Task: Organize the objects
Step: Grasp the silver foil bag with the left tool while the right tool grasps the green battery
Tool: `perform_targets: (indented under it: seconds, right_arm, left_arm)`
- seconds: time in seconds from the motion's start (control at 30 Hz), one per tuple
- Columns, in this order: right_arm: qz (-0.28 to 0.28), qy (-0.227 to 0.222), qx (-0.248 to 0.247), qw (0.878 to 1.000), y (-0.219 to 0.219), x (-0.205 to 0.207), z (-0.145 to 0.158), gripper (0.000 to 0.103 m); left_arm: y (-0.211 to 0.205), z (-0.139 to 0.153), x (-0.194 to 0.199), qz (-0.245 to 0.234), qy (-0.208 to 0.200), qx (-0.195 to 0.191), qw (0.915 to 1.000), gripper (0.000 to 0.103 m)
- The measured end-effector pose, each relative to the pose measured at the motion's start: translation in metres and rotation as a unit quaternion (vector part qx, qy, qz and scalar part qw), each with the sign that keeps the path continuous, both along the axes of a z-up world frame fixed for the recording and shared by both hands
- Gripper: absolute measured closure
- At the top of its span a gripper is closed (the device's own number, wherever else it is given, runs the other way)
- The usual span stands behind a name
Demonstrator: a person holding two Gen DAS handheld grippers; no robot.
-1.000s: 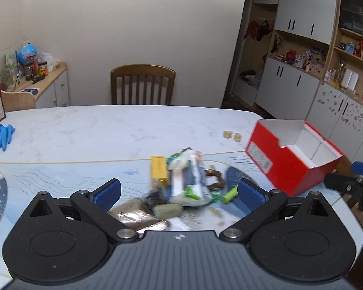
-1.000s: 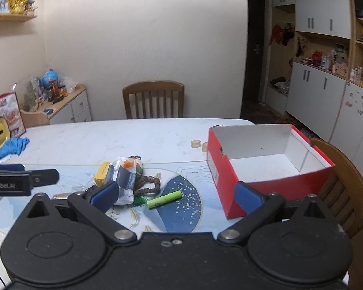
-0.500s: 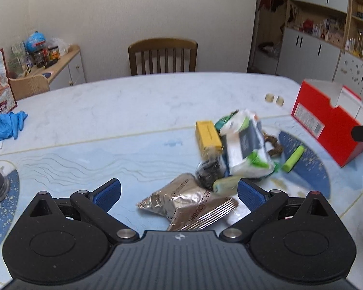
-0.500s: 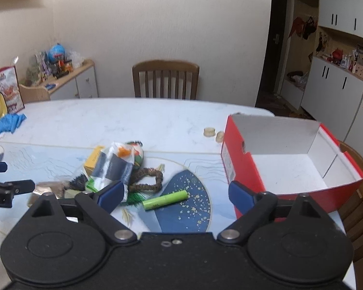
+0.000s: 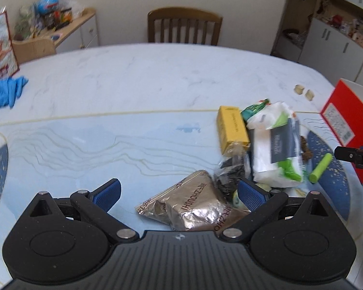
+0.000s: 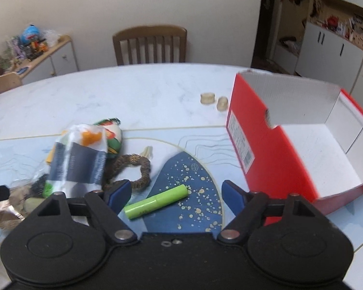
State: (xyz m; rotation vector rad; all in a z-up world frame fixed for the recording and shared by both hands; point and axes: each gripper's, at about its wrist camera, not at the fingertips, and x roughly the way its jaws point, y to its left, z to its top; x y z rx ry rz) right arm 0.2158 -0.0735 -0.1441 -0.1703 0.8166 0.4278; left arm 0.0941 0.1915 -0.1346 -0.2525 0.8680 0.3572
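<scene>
The left claw (image 5: 179, 193) gapes over the foil packet (image 5: 193, 207); the right claw (image 6: 174, 194), jaws just narrowing yet unclenched, straddles the green marker (image 6: 156, 201) near the red box (image 6: 273, 159).

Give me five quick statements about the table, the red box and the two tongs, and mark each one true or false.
1. The red box is empty inside. True.
2. The green marker lies inside the red box. False: it lies on the table, in front of the right tongs.
3. The right tongs are clamped on the marker. False: they are open, the jaws have just been closing, and nothing is pressed between them.
4. The silver foil packet lies just ahead of the open left tongs. True.
5. The yellow box stands alone at the far table edge. False: it sits in the pile beside the white pouch.
</scene>
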Motion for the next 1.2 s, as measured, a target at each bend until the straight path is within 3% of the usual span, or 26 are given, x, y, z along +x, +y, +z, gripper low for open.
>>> perform_targets:
  seconds: [0.4,0.67,0.97,1.03,1.2]
  right_arm:
    - [-0.027,0.031,-0.026,0.999,0.021,0.022,-0.032,0.029]
    - [-0.023,0.056,-0.027,0.998,0.018,0.023,-0.042,0.047]
    - [0.002,0.052,-0.036,0.998,0.018,0.015,-0.042,0.069]
    - [0.009,0.049,-0.044,0.998,0.020,0.013,-0.041,0.075]
    - [0.026,0.042,-0.063,0.997,0.021,0.011,-0.039,0.088]
  left_arm:
    - [0.014,-0.024,0.006,0.054,0.037,-0.069,0.9955,0.000]
    - [0.019,-0.027,-0.002,0.066,0.033,-0.097,0.9926,0.002]
    - [0.024,-0.023,-0.006,0.083,0.023,-0.124,0.9884,0.021]
    - [0.023,-0.021,-0.006,0.080,0.019,-0.125,0.9888,0.032]
    - [0.019,-0.017,-0.005,0.069,0.016,-0.112,0.9911,0.047]
